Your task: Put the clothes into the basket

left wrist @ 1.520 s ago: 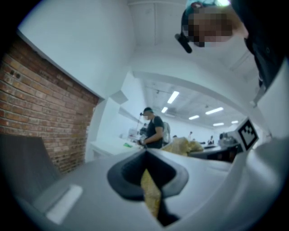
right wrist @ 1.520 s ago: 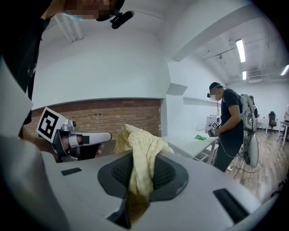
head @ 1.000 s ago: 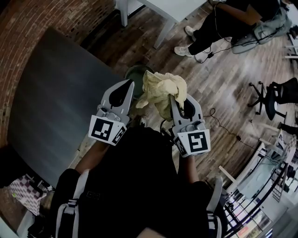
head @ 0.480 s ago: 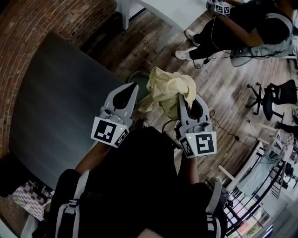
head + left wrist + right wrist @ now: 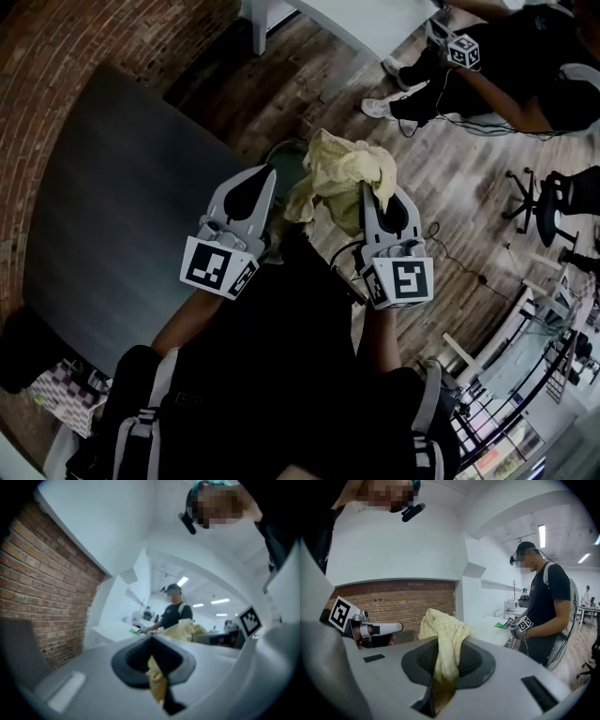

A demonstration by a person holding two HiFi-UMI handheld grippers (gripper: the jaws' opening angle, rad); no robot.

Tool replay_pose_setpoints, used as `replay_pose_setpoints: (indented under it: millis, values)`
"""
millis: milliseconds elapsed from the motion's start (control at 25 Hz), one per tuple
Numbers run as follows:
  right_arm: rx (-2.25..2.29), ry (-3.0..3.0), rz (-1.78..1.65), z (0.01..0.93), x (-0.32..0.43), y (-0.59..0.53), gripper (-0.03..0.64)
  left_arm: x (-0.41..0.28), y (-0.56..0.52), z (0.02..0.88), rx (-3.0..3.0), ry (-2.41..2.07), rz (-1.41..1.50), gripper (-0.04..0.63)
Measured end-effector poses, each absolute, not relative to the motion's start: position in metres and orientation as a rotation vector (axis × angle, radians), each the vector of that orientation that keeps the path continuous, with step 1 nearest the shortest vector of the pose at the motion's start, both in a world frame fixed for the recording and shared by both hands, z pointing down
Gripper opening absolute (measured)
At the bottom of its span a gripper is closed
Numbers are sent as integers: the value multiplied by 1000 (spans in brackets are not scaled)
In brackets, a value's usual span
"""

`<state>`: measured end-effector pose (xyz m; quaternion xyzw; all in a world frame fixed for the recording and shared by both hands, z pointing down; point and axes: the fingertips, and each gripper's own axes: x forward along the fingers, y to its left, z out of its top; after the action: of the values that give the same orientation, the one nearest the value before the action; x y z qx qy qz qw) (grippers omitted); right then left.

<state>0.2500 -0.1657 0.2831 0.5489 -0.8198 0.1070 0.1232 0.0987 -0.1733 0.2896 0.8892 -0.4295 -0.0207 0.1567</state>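
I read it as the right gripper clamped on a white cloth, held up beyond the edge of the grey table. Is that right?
Not quite. The cloth is pale yellow, not white, as the right gripper view shows. The rest holds: the right gripper is clamped on it, and the head view shows it held up beyond the edge of the grey table.

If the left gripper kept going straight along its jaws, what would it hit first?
Most likely the yellow cloth: the left gripper pinches a corner in its shut jaws, and the bundle bulges just ahead, slightly right of its line. Depth is unclear.
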Motion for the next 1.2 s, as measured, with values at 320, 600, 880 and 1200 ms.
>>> replay_pose_setpoints:
  millis: [320, 600, 880, 1200]
  values:
    - [1526, -2380, 438, 334, 257, -162, 57, 112, -182, 309, 2528, -1277, 7, 2]
    - [1427, -2327, 570, 407, 255, -140, 57, 125, -177, 327, 2512, -1289, 51, 3]
    - [1418, -2293, 632, 459, 253, -124, 57, 128, -170, 352, 2495, -1294, 91, 3]
    - [1402, -2248, 704, 513, 251, -117, 57, 135, -164, 394, 2474, -1288, 151, 3]
